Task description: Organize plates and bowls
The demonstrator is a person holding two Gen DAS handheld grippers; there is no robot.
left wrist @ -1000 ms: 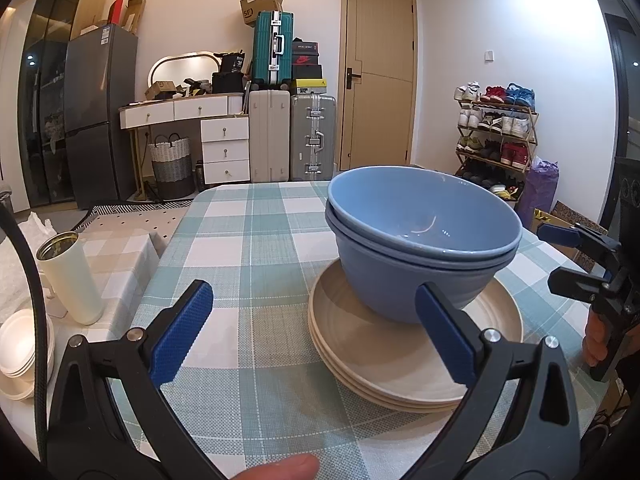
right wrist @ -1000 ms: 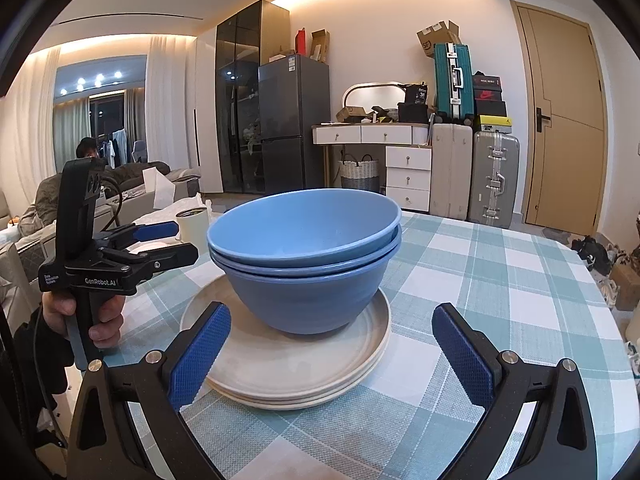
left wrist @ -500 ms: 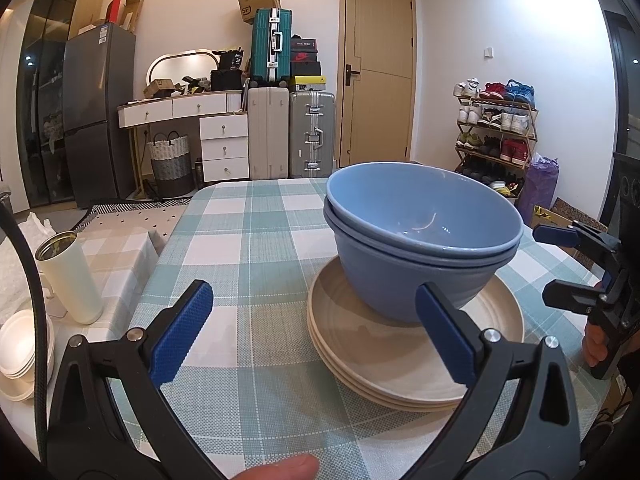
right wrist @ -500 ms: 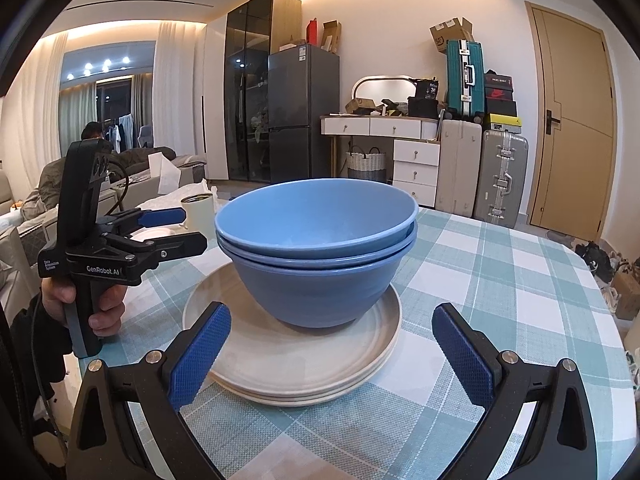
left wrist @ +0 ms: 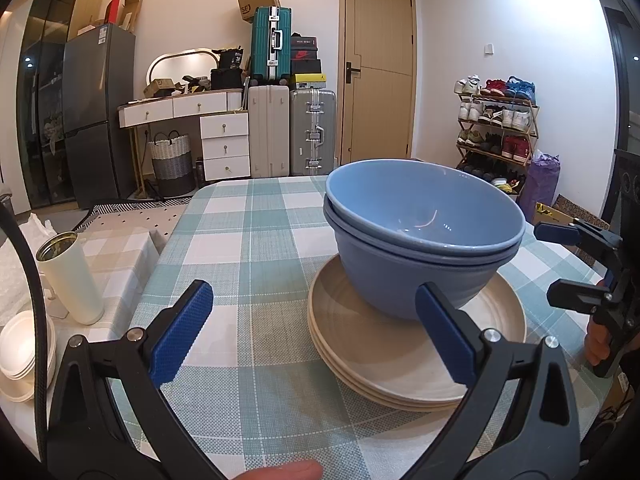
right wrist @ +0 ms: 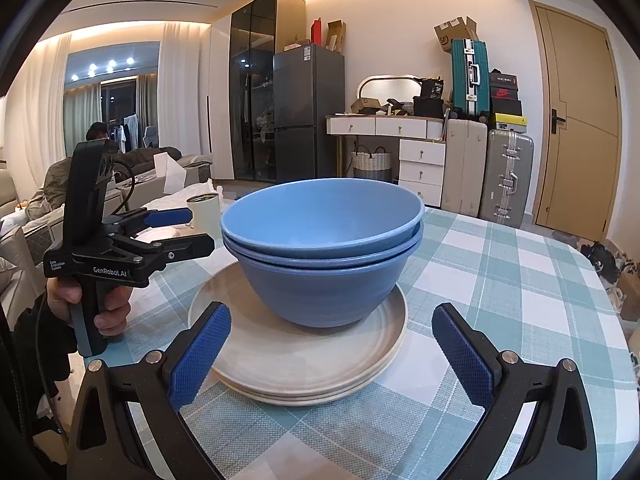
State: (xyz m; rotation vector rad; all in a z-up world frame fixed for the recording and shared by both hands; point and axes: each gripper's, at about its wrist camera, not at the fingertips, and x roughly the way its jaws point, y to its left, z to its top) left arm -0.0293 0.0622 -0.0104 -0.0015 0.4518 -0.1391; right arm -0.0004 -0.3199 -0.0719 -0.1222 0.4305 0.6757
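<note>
Two nested blue bowls [left wrist: 420,236] stand on a stack of beige plates [left wrist: 384,364] on the checked tablecloth. They also show in the right wrist view, bowls [right wrist: 324,248] on plates [right wrist: 296,360]. My left gripper [left wrist: 312,332] is open and empty, just short of the plates' left front rim. My right gripper [right wrist: 332,352] is open and empty, with its fingers either side of the plates' near rim. Each gripper shows in the other's view: the right gripper [left wrist: 560,264] and the left gripper [right wrist: 192,232], both open beside the stack.
The table [left wrist: 248,240] carries a teal checked cloth. To its left, a side surface holds a cream tumbler [left wrist: 72,280] and a stack of small white bowls [left wrist: 24,352]. Suitcases, a dresser, a fridge, a door and a shoe rack stand behind.
The right wrist view has drawn slightly closer to the stack. The left gripper has shifted a little. Both grippers stay open and the dishes have not moved.
</note>
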